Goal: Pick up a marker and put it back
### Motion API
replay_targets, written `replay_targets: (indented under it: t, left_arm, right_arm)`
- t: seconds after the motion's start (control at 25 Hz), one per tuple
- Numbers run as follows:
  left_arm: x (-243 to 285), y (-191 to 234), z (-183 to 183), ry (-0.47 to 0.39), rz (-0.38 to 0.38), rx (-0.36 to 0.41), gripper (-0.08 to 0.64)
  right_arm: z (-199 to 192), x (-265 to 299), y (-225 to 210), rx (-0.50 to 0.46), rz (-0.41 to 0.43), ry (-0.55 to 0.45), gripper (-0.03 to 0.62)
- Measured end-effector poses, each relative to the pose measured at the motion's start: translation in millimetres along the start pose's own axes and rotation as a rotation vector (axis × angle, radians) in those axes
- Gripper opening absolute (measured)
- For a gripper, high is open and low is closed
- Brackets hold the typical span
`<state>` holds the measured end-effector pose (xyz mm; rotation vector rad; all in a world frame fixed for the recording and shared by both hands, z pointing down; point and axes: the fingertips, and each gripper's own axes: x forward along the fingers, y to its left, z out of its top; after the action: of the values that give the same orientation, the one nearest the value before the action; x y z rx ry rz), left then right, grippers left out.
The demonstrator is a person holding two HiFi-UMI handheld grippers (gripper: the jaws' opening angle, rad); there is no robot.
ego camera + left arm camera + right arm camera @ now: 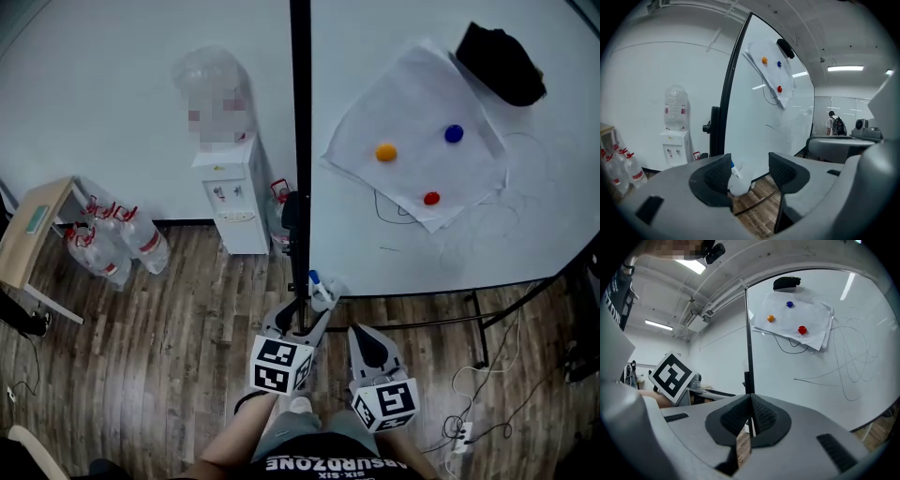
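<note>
While wide apart, blue-capped marker [736, 181] between its jaws, the left claw [750, 169]; the right claw [750, 404] together, empty.

Left claw [314, 302] and right claw [362, 336]: pale grey moulded shells, each tapering to two jaws. Every jaw is lined with a black pad [717, 175] of fine cross-hatched texture. At the rear of each shell sits a white cube [279, 365] printed with black square markers. The person wears a dark shirt [328, 466] with white capital lettering, and grey shorts [286, 433].
</note>
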<state>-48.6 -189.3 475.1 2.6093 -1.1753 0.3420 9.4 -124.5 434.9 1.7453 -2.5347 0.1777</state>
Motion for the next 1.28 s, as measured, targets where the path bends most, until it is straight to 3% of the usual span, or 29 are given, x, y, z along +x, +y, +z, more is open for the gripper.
replay_targets:
  t: [0.24, 0.84, 1.28]
  left_arm:
    - [35, 15, -10, 0.043, -0.020, -0.069, 0.235]
    - [90, 38, -29, 0.142, 0.060, -0.157, 0.235]
    - [107, 51, -37, 0.151, 0.084, -0.219, 0.235]
  right_arm:
    - [-3, 10, -23, 0.005, -0.041, 0.016, -0.002]
    - [13, 37, -52, -0.008, 0.035, 0.013, -0.002]
    - [11, 44, -61, -0.010, 0.051, 0.022, -0.002]
